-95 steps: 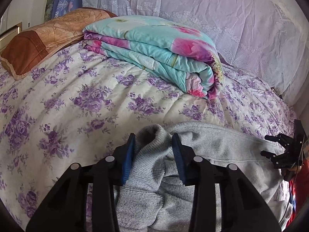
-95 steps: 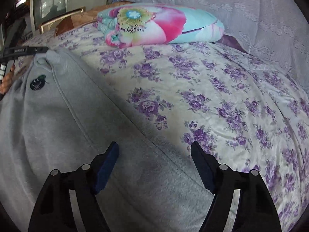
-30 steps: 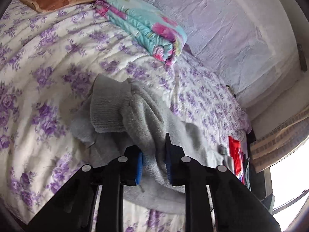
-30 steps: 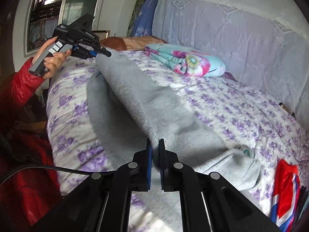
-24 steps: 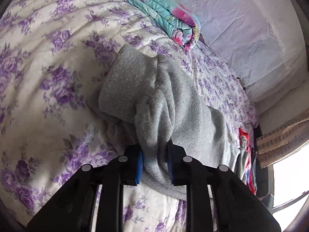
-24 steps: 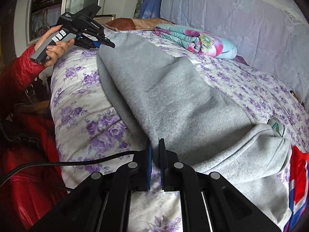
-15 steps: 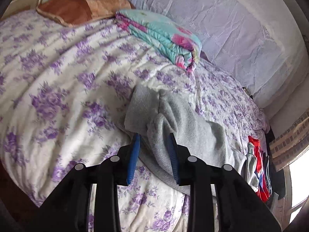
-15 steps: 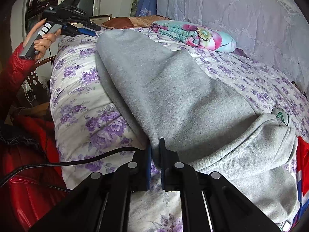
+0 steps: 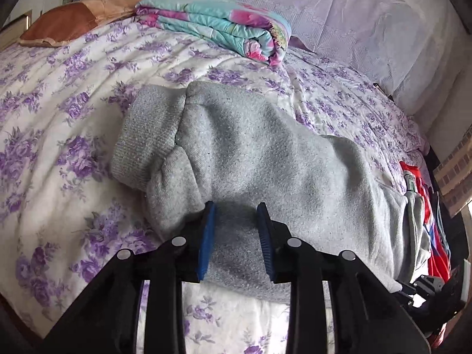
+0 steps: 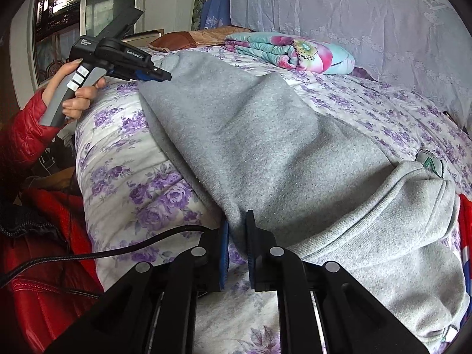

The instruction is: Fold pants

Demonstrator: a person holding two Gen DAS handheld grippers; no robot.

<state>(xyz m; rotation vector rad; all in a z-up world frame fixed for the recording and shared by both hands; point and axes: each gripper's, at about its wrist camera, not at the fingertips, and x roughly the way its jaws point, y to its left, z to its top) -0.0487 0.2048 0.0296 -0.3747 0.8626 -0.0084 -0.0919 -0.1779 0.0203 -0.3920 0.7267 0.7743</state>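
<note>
The grey sweatpants lie doubled lengthwise on the purple-flowered bedspread. Their ribbed cuffs are at the far left in the left wrist view. My left gripper hovers just over the leg fabric, blue pads apart and nothing pinched. From the right wrist view it sits at the cuff end, held by a hand. My right gripper has its jaws opening, with the folded edge of the pants still between the narrow pads, close to the waistband.
A folded turquoise and pink quilt and a brown pillow lie at the head of the bed. A red garment sits beyond the waistband. A red sleeve and a black cable are off the bed's near edge.
The pants came down flat onto the bed. The left gripper let go of the cuff end and drew back over the legs. The right gripper sank to the bed edge, pads slightly wider.
</note>
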